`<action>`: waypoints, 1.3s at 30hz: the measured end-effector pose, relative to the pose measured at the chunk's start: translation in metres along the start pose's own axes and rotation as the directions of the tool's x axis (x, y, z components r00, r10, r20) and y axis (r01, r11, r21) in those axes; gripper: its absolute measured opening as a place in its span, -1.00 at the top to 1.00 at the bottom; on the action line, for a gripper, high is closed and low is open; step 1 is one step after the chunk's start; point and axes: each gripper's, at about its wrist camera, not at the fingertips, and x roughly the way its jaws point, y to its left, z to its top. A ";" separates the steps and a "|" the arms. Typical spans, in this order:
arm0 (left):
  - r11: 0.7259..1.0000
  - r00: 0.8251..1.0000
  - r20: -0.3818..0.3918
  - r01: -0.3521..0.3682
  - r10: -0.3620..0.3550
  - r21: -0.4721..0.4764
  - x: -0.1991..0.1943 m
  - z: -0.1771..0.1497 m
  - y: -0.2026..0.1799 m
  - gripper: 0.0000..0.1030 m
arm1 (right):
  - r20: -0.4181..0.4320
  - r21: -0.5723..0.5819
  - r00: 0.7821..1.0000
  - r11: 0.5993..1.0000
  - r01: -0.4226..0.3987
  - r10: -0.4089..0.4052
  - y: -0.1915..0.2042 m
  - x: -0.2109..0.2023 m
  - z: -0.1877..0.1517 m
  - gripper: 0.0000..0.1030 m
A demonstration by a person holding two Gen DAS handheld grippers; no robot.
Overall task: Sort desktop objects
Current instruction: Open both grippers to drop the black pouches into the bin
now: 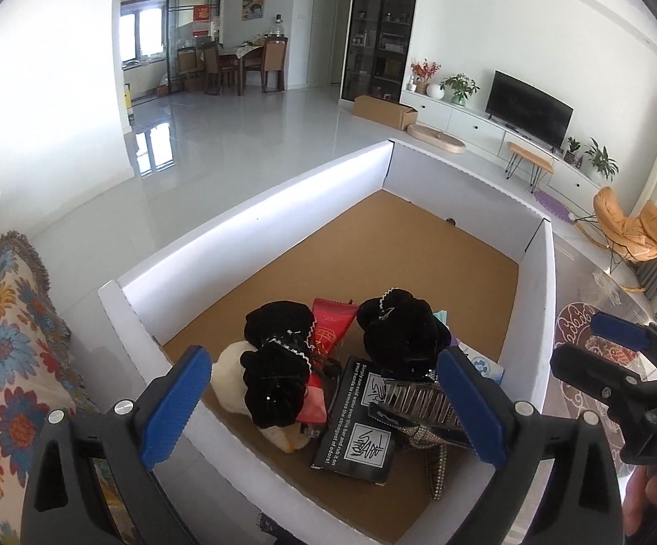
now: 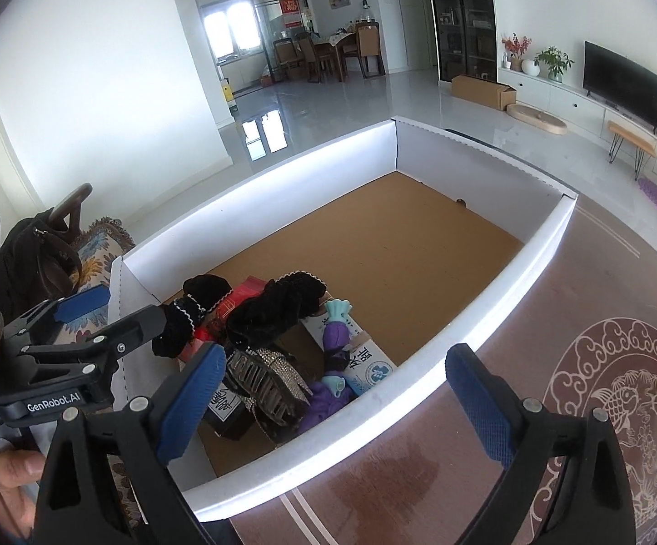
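From the left wrist camera, the left gripper (image 1: 324,402) hangs over the near end of a white-walled box (image 1: 256,222) with a brown cardboard floor; its jaws stand wide apart with nothing pressed between them. Below them, piled in the box's near corner, lie two black scrunchies (image 1: 278,363), a cream plush piece (image 1: 233,377), a red packet (image 1: 330,324), a black printed card (image 1: 355,431) and a rhinestone hair claw (image 1: 419,402). The right gripper (image 1: 619,359) shows at the right edge, outside the box wall. From the right wrist camera, the right gripper (image 2: 333,404) straddles the box's right-hand wall (image 2: 510,268), one blue pad inside over the pile and the other above the patterned counter (image 2: 624,363); its jaws are also spread wide and empty. The same heap sits in the near corner, with a purple toy figure (image 2: 335,340) lying on a white printed box (image 2: 369,363) beside the hair claw (image 2: 269,386). The left gripper (image 2: 101,318) reaches in from the left edge, with a person's hand (image 2: 6,477) below it.
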 end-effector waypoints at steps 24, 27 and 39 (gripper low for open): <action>0.991 0.990 -0.034 -0.136 0.136 0.011 -0.024 0.003 -0.013 -0.97 | 0.003 -0.085 0.999 0.996 0.040 -0.040 0.003 -0.011 -0.004 -0.90; 0.990 0.990 -0.022 -0.137 0.137 -0.023 -0.025 -0.001 -0.010 -0.97 | -0.013 -0.093 0.999 0.995 0.049 -0.050 0.002 -0.008 -0.004 -0.90; 0.980 0.982 0.012 -0.188 0.189 -0.070 -0.028 -0.003 0.001 -0.97 | -0.034 -0.081 0.998 0.996 0.047 -0.049 0.003 0.003 -0.001 -0.90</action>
